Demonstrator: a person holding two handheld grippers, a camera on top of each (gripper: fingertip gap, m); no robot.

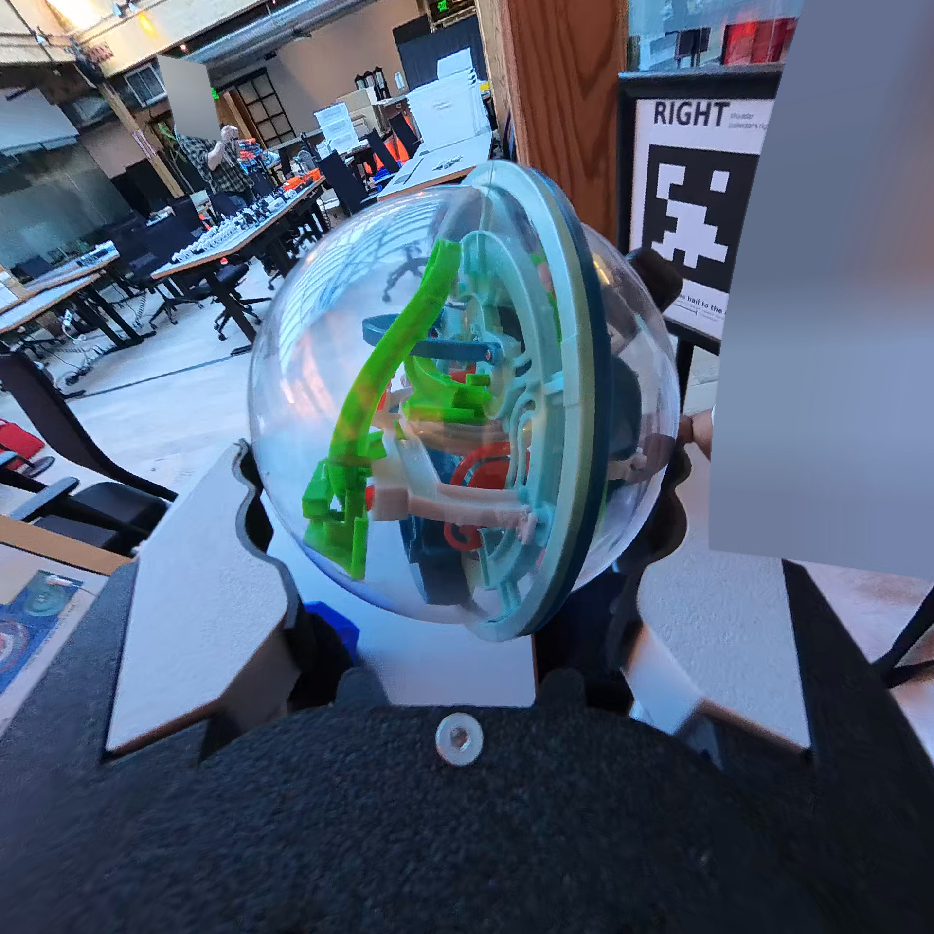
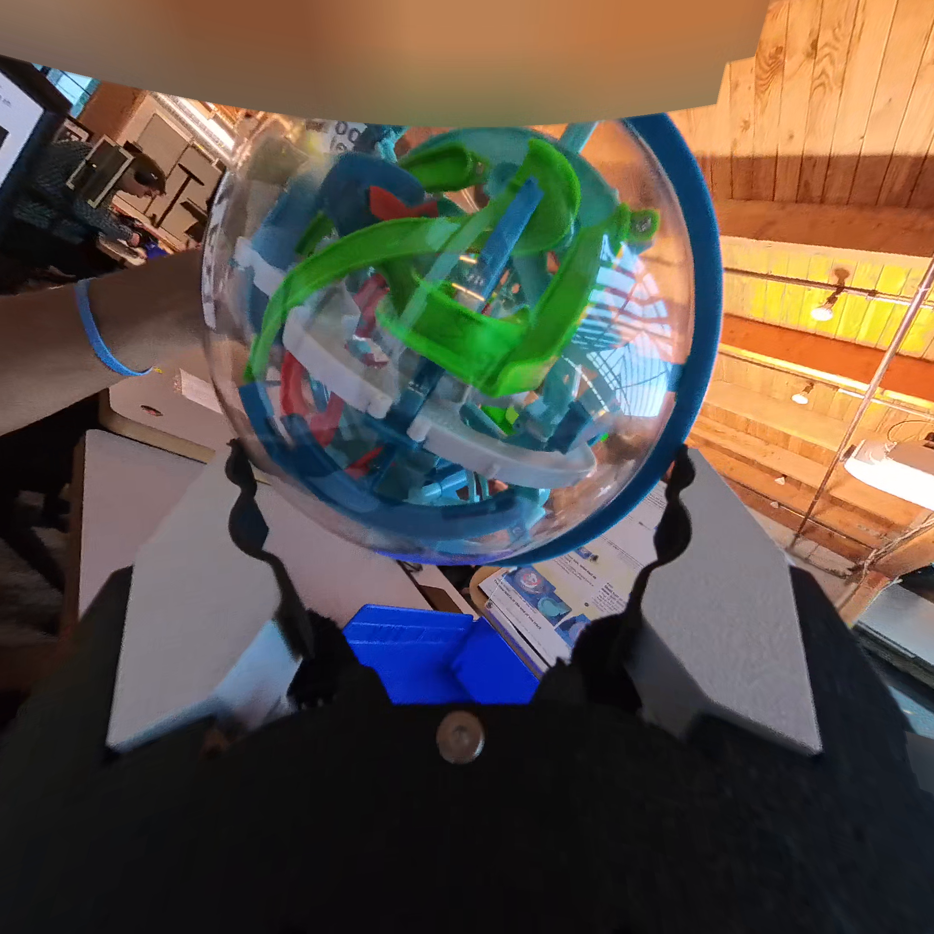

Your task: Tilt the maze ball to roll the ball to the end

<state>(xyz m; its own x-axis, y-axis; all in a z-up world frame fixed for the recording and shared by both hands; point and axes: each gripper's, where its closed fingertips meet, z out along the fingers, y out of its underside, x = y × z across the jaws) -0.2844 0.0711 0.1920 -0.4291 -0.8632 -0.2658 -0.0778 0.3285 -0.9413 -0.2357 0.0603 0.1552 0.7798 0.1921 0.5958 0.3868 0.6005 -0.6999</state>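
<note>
One maze ball (image 1: 462,399), clear shell, held between both tongs: left tongs (image 1: 462,485) clamp its sides, right tongs (image 2: 455,485) likewise. One marker sign (image 1: 692,202) beyond the left tongs, right side; wording skipped.

Each camera sits behind its own claw, facing forward, very close to the maze ball (image 1: 462,399) (image 2: 455,338), which both share.

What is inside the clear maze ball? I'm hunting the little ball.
Inside the maze ball: green tracks, white tracks, blue rails and red pieces. The little ball isn't discernible; overlapping tracks may hide it.
</note>
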